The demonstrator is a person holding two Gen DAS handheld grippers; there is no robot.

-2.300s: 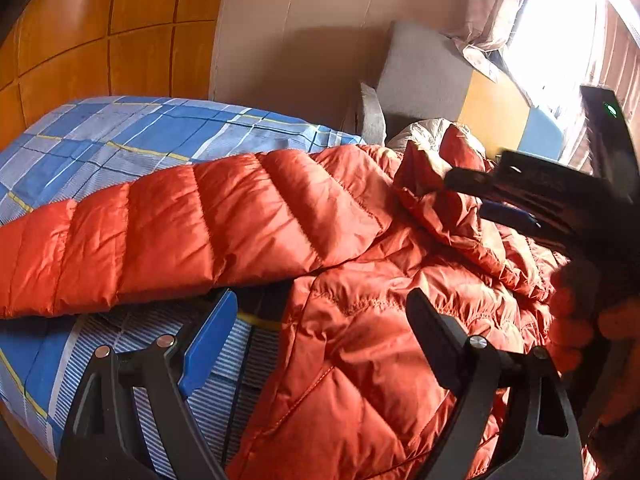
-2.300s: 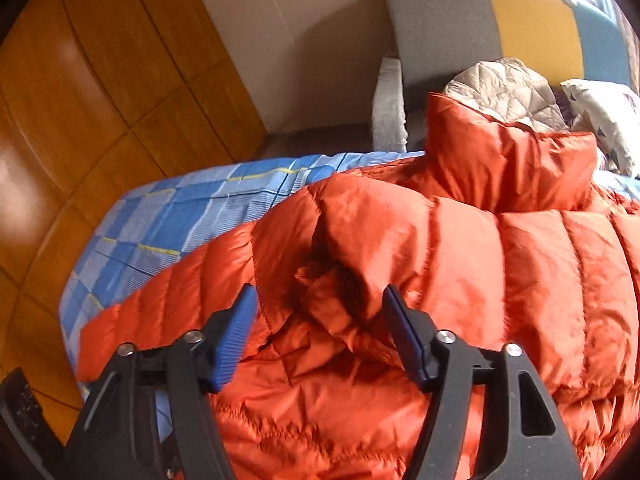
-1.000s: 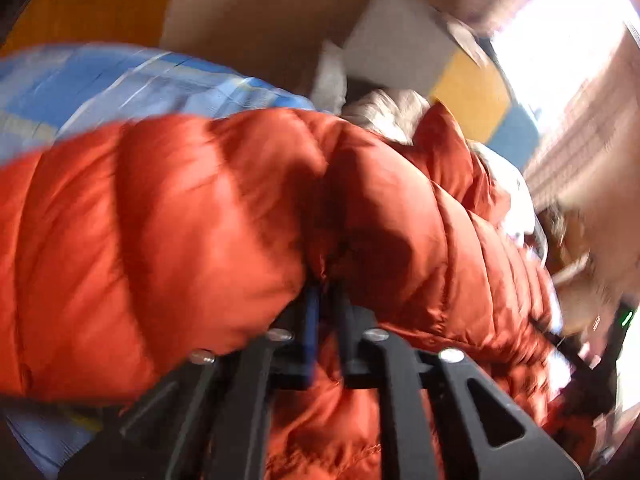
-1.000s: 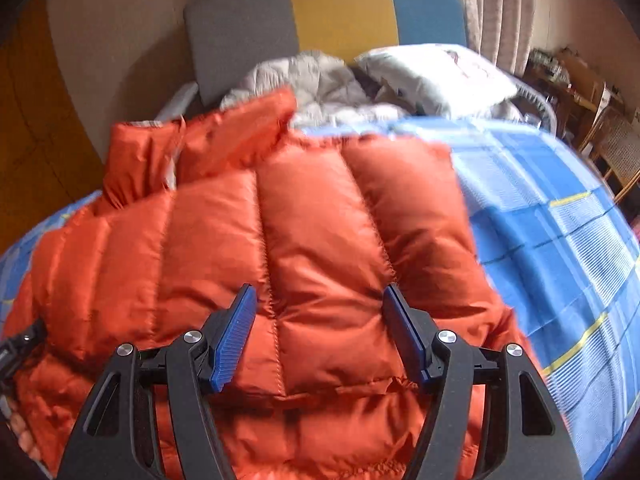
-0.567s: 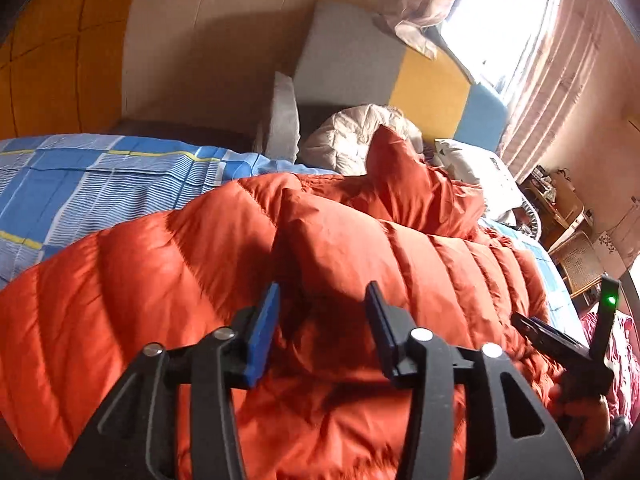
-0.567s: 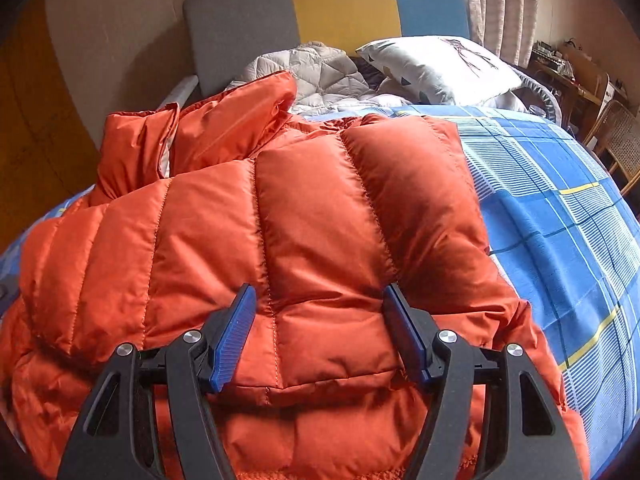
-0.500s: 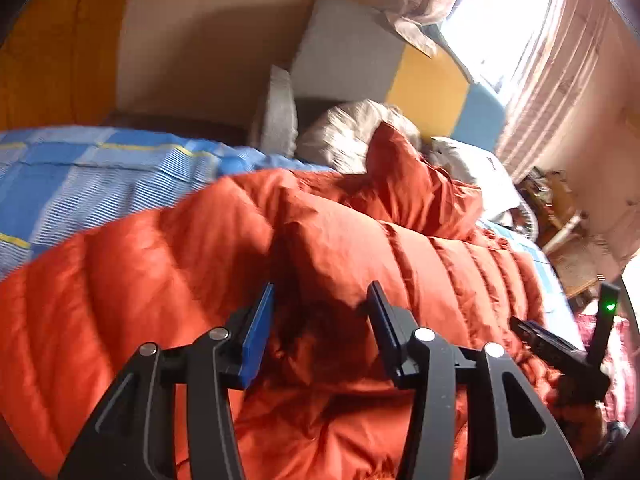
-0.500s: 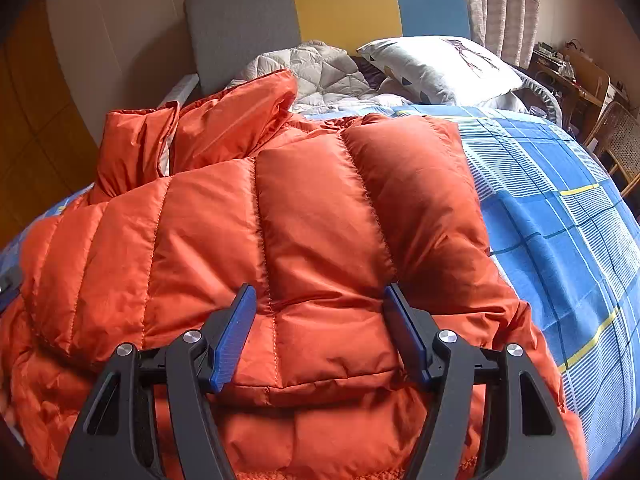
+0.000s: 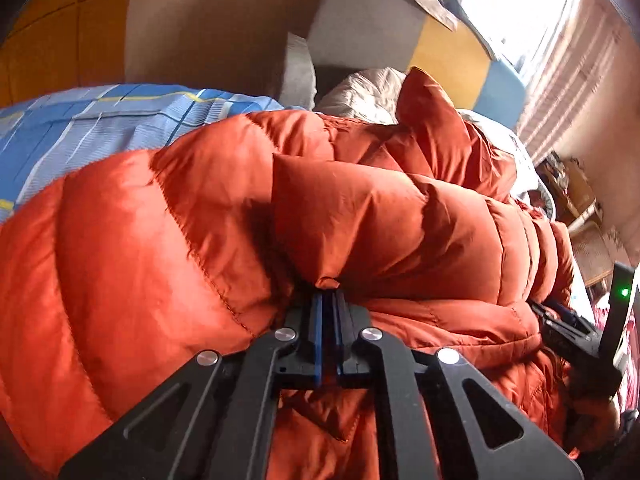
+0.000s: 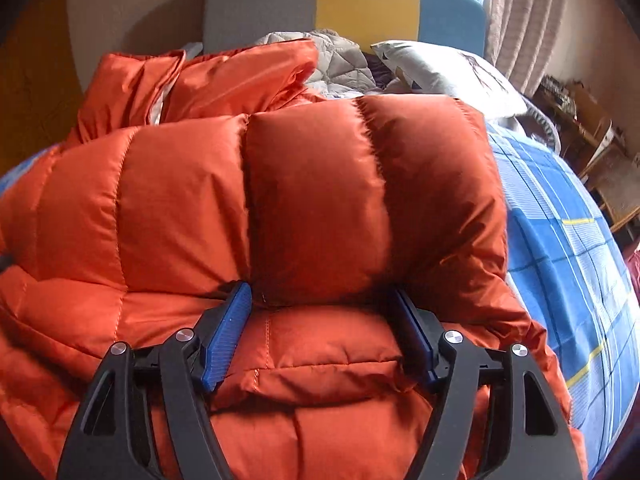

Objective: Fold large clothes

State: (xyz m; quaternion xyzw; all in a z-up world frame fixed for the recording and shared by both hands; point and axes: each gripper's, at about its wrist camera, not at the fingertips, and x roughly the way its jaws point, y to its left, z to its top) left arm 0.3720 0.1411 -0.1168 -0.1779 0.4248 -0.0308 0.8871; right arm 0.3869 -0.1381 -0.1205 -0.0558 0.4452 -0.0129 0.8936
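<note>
The left tool [image 9: 328, 300] is pressed together and pinches a fold of the orange jacket [image 9: 168, 240] right at its tips. The puffy cloth bulges over the tips, so the very ends are hidden. The right tool [image 10: 320, 312] is spread wide, with one blue pad [image 10: 226, 336] on each side of a folded-over jacket part. The pads touch or almost touch the cloth, but they do not squeeze it. In the left view, the right tool shows at the far right edge as a dark shape with a green light [image 9: 623, 292], and the hand [image 9: 592, 420] that holds it is mostly cut off and hard to see. The jacket lies on the bed [image 10: 560, 248], spread across most of it, with a sleeve or flap folded across the top. Its collar [image 10: 240, 76] stands up at the far end. The blue checked sheet shows to the right of the jacket in the right view and to the left in the left view. Behind the jacket lie a grey quilt [image 10: 340, 64] and a white pillow [image 10: 448, 72], partly hidden by the collar. A grey, yellow and blue headboard [image 10: 360, 0] stands behind them. Curtains [image 10: 520, 20] hang at the right. Some brown furniture [image 10: 600, 152] beside the bed is blurry.
</note>
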